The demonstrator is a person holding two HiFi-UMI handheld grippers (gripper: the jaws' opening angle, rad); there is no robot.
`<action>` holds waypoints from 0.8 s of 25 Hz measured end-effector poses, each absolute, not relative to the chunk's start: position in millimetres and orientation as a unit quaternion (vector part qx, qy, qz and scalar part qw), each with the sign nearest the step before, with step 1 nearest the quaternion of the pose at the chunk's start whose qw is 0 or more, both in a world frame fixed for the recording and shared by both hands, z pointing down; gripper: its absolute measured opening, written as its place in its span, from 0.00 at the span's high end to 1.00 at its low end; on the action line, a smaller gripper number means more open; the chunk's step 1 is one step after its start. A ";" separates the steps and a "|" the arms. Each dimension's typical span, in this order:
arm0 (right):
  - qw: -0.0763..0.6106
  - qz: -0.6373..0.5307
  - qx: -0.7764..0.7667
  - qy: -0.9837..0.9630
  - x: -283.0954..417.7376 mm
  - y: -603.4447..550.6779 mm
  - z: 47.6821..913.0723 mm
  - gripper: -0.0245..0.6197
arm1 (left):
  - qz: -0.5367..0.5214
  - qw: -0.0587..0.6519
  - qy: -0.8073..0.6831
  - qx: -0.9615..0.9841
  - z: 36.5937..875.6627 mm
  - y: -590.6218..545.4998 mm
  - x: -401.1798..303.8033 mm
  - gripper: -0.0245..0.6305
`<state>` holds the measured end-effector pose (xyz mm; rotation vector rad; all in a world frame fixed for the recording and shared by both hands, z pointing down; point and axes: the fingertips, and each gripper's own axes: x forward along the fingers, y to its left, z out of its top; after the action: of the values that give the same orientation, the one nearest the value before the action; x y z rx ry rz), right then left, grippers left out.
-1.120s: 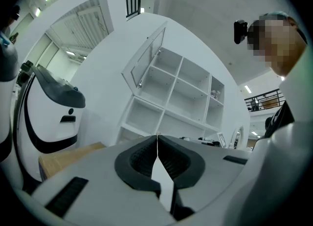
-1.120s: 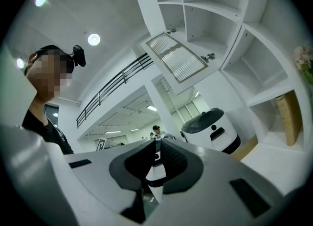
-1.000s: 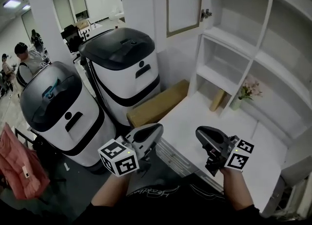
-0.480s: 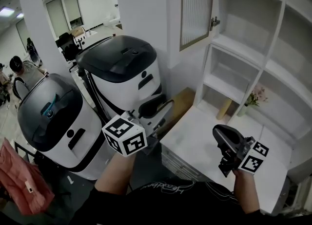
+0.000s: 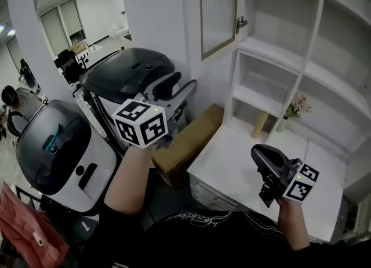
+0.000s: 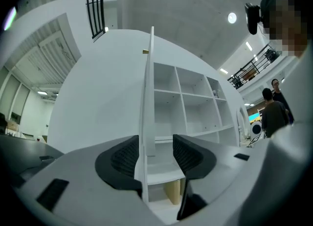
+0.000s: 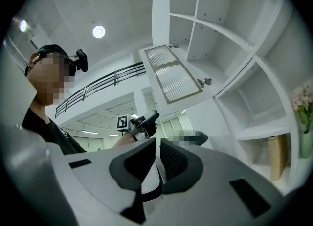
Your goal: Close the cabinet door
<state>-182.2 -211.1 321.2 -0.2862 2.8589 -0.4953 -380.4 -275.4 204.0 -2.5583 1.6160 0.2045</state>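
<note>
Left gripper (image 6: 155, 147) jaws stand wide apart and have just been opening; nothing sits between the pads. In the left gripper view the free edge of the cabinet door (image 6: 148, 88) lines up with the gap, but the head view shows the door higher up and well apart from this gripper. Right gripper (image 7: 158, 154) jaws are all but together, with only a thin slit between the pads and nothing in it. This gripper is held low over the white table (image 5: 232, 156).

Cabinet door: a narrow panel of ribbed glass in a tan-edged frame. A metal hinge (image 5: 242, 23) fixes it to the upper left corner of the white shelf unit (image 5: 278, 46). The door stands swung out from the shelf unit, leaving the compartments exposed. Neither gripper touches it.
</note>
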 end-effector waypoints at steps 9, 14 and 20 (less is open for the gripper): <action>0.115 -0.177 -0.127 0.969 -172.5 -211.0 329.4 0.87 | 0.055 0.042 0.529 -0.846 201.9 -307.3 -385.9 0.68; 0.111 -0.186 -0.138 0.966 -172.5 -215.8 338.8 0.87 | 0.067 0.048 0.516 -0.853 202.3 -306.5 -383.6 0.74; 0.104 -0.198 -0.142 0.964 -179.6 -222.2 352.6 0.87 | 0.061 0.057 0.501 -0.861 203.4 -305.6 -379.8 0.80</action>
<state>-179.6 -222.2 352.6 -0.4175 2.8451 -0.5836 -379.8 -305.6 203.4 -2.6120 1.5205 0.1847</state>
